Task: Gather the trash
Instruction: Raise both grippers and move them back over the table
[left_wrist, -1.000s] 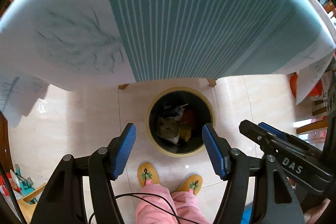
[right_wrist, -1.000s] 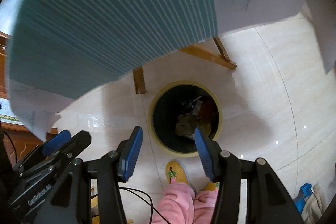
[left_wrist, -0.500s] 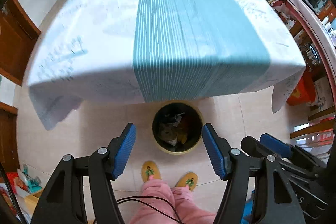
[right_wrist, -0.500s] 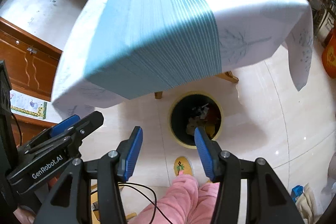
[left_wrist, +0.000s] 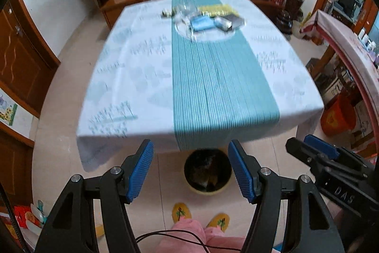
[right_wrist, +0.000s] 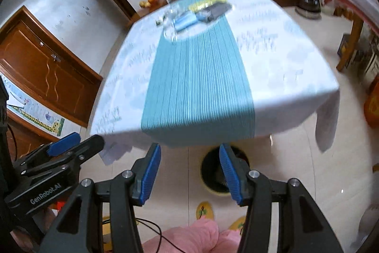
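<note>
Round yellow-rimmed trash bin [left_wrist: 208, 173] stood on floor below and between blue-padded left gripper [left_wrist: 190, 172] and right gripper [right_wrist: 187, 173]; both jaws parted, empty.

Items at table's far end [left_wrist: 208, 18] blurred; bin [left_wrist: 208, 172] rim partly behind tablecloth [left_wrist: 132, 77]

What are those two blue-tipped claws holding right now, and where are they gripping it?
Nothing. The left gripper and the right gripper both stand open with empty space between their pads, above the trash bin on the floor.
</note>
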